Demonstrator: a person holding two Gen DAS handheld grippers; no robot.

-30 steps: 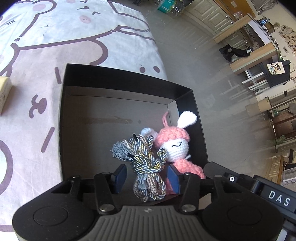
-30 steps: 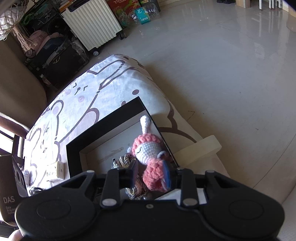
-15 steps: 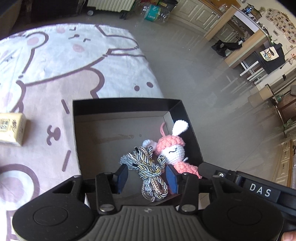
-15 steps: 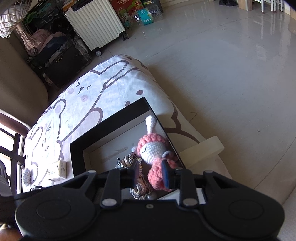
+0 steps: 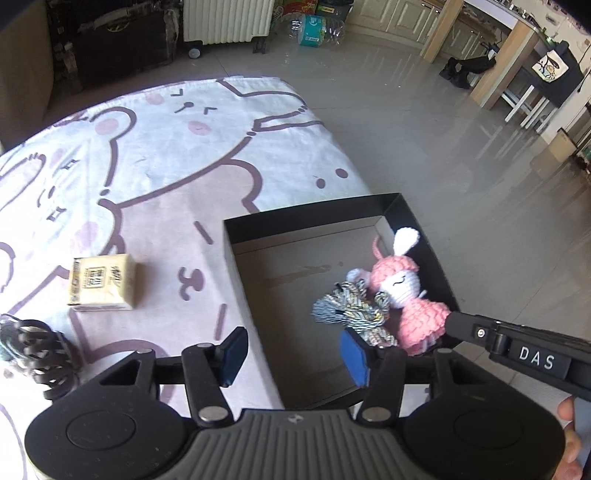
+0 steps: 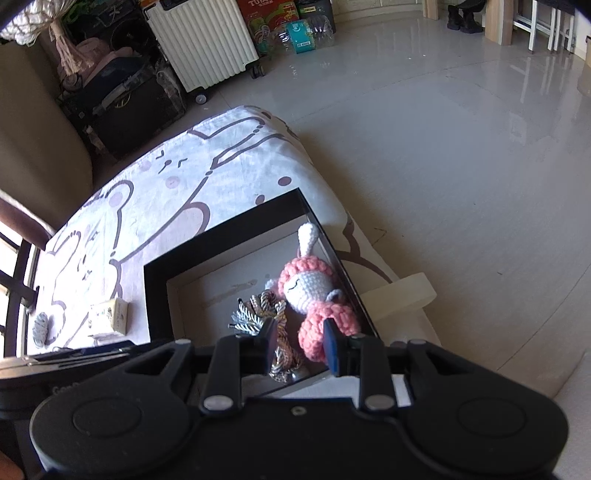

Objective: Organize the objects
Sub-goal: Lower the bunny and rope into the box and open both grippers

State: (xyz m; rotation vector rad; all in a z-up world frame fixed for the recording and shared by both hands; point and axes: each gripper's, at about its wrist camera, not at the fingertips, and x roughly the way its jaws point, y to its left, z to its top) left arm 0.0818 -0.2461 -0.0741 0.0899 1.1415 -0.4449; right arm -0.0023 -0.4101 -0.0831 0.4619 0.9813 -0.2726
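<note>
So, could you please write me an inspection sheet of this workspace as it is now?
Surface: bear-print cloth, lying smooth.
Job's things: open black box holds a pink crochet doll and a cord bundle, side by side near its right wall.
Clutter: yellow packet and a black clip-like thing lie on the cloth outside the box.
Grippers: left gripper has just been opening, with nothing between the jaws. Right gripper has its jaws drawn close over the doll's skirt; a grip is not clear.
Cables: nothing seen.
Surroundings: glossy floor, white suitcase, pack of bottles.
</note>
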